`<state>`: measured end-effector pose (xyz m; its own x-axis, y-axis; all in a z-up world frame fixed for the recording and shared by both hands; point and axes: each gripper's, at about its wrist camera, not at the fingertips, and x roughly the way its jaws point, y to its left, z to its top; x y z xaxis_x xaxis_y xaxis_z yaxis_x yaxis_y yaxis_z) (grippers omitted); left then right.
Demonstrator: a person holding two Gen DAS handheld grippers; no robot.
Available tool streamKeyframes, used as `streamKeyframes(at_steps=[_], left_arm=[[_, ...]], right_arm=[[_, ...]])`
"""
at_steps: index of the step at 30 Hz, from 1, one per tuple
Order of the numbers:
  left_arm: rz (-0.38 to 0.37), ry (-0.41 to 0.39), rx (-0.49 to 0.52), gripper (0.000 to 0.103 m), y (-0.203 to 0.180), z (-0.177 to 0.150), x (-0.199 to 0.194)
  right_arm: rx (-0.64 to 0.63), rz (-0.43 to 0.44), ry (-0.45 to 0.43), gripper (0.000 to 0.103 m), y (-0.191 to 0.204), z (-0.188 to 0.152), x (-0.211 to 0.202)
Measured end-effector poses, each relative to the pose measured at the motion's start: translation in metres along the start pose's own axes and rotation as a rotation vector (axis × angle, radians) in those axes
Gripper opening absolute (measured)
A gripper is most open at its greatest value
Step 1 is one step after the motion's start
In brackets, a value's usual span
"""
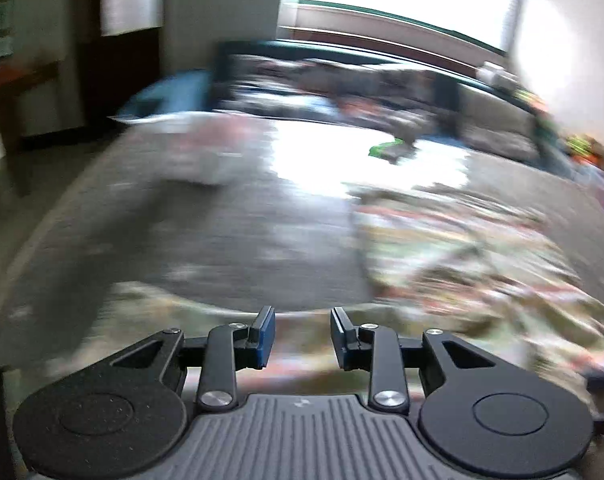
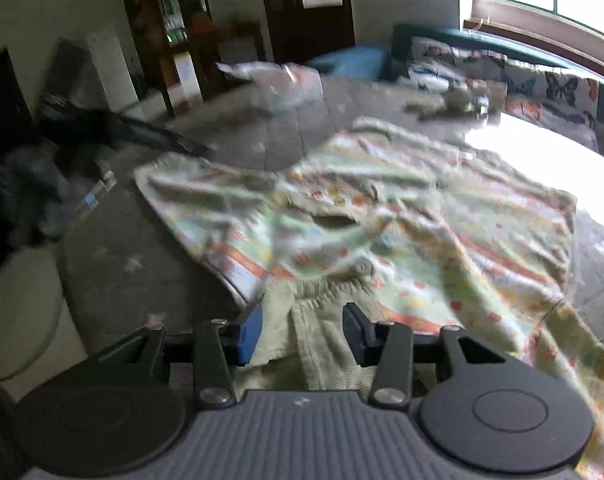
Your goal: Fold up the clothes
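- The shirt (image 2: 402,216) lies spread out on the grey bed (image 2: 113,264), mostly flat but still wrinkly, so it is ready for me to fold.
- My right gripper (image 2: 299,330) is over the near edge of the shirt. Its jaws are apart. The green cuff (image 2: 318,344) sits between them, but the pads do not seem to squeeze it.
- My left gripper (image 1: 302,334) has its jaws apart too, with nothing pinched. It hangs over the shirt's near edge, but that view is very blurry.
- I think both grippers point down at the near edge so I can grab it and lift it over.
- The shirt is soft and floppy, so it may bunch up.
- A pillow (image 2: 542,88) with butterflies sits far back, out of my way.
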<state>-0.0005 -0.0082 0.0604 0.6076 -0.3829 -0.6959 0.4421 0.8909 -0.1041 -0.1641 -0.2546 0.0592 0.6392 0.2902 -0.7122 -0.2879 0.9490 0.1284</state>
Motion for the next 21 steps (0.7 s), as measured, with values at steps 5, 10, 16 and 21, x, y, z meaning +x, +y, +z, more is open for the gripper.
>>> streamKeyframes(at_steps=[5,10,16,21], left_arm=[[-0.171,0.061,0.160,0.033,-0.068,-0.009,0.030],[-0.215,0.090,0.293,0.030,-0.097,-0.032,0.040],[-0.287,0.081,0.428,0.030,-0.105,-0.052,0.023],[-0.301,0.061,0.411,0.030,-0.097,-0.045,0.009]], right_arm=[[-0.064,-0.085,0.025,0.039,0.002,-0.011,0.001],[-0.087,-0.085,0.057,0.033,0.003,-0.020,0.013],[-0.255,-0.162,0.064,0.033,0.022,-0.029,0.029],[-0.190,-0.168,0.033,0.004,0.013,-0.025,0.024]])
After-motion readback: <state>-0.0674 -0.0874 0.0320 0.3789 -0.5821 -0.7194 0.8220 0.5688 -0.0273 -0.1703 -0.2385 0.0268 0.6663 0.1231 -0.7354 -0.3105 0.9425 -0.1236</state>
